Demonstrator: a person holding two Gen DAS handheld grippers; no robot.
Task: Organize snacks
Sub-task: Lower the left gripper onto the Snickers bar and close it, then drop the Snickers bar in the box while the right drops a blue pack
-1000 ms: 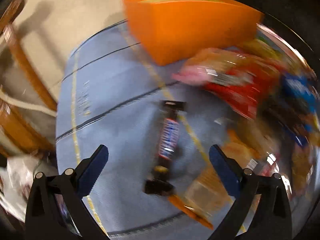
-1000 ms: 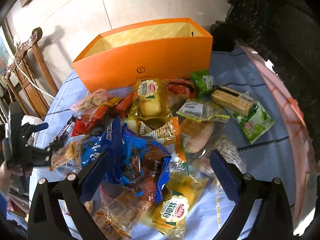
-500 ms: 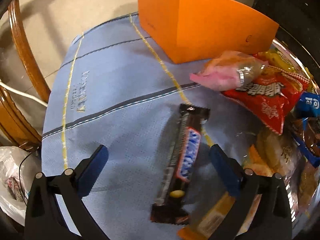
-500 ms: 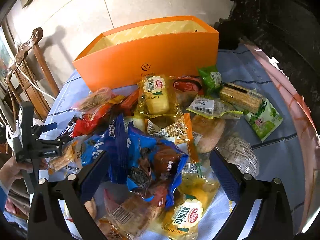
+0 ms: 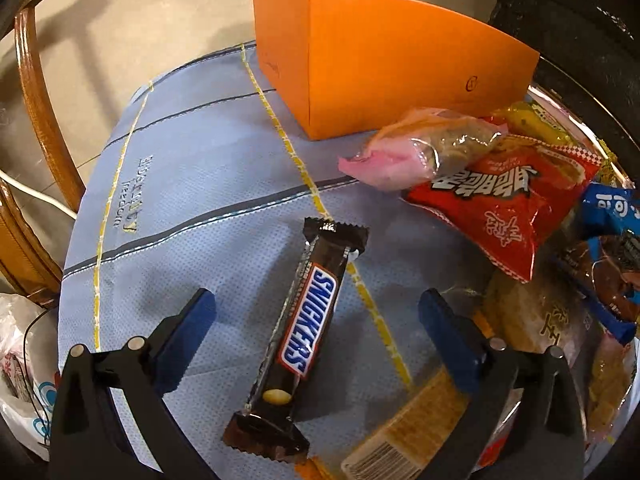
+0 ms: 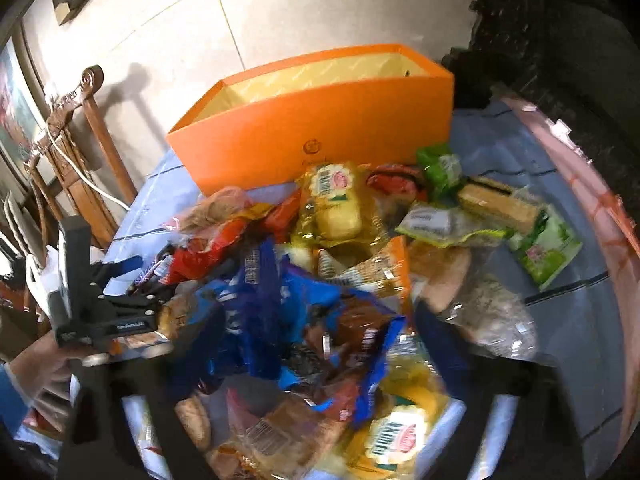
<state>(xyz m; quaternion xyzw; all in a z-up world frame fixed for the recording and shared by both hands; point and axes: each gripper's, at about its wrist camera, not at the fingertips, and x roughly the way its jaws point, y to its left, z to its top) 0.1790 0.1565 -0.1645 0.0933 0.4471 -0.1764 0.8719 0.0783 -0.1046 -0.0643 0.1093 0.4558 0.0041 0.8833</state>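
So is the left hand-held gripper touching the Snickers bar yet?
Apart. The left wrist view shows the Snickers bar lying between the open left hand-held gripper, with blue cloth visible either side.

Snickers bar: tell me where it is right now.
In the left wrist view the Snickers bar lies flat on the blue cloth, between the open fingers of the left gripper, left of the snack pile and nearer than the orange box.

The brown Snickers bar wrapper point(image 5: 308, 340) is glossy plastic film with crimped ends. The pale blue tablecloth point(image 5: 192, 216) is matt woven cloth with a dotted texture. The orange rectangular box point(image 6: 320, 136) looks like smooth matt card. The red snack bag point(image 5: 516, 208) is shiny plastic. The curved chair frame point(image 5: 40, 120) is varnished wood.
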